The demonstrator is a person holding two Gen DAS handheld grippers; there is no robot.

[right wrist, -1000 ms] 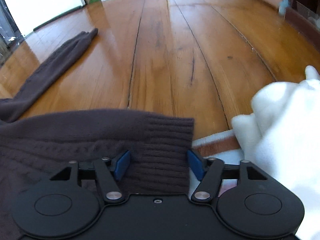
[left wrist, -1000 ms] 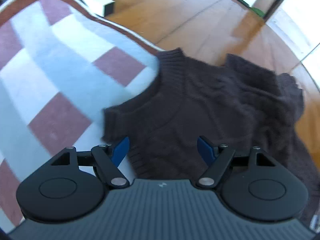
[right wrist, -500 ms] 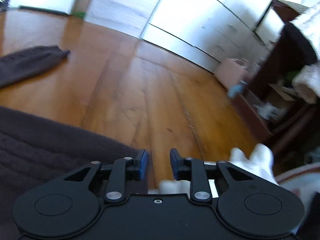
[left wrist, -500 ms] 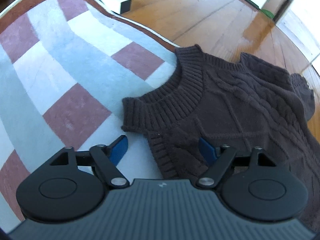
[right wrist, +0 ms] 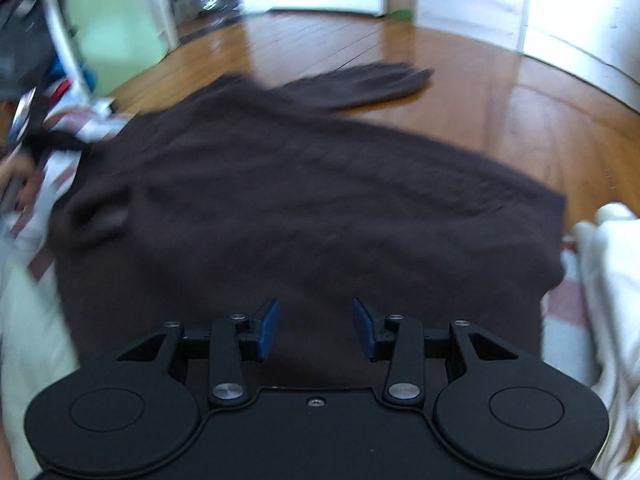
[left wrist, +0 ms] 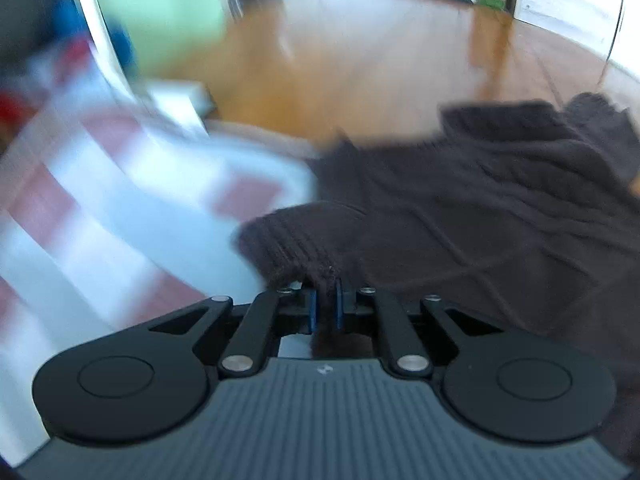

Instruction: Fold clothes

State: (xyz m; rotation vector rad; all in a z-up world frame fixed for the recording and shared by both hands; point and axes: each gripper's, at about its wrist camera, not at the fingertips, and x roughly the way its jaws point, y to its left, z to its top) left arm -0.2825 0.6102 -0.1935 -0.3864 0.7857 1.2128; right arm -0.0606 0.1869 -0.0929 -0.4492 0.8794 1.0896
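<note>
A: Left gripper (left wrist: 325, 307) was clamped right down there, its blue pads (left wrist: 313, 309) nearly meeting, with the ribbed edge of the dark brown cable-knit sweater (left wrist: 460, 216) pinched between them.

B: And which edge that was, collar or cuff, the blur wouldn't let me say. The knit bunched up in a little hump just ahead of the jaws.

A: The sweater's body ran off to the right across the wooden floor (left wrist: 360, 60), while its near-left part lay on the red-and-white checked rug (left wrist: 120, 208).

B: Over to the right gripper (right wrist: 316, 328). Its jaws had just been opening, and they stood about half apart, pads clear of the cloth on both sides.

A: Nothing was held there. The sweater (right wrist: 300, 200) sat spread beneath and beyond it, broad and mostly flat, with one sleeve (right wrist: 372, 80) stretched out across the floor (right wrist: 500, 100) at the far side.

B: A white fluffy fabric (right wrist: 612, 272) lay just beside the sweater's right edge, and a strip of the rug (right wrist: 560, 312) showed between the two.

A: On the far left a pale green panel (right wrist: 116, 28) stood by a white post, with clutter around it too smeared to name.
</note>
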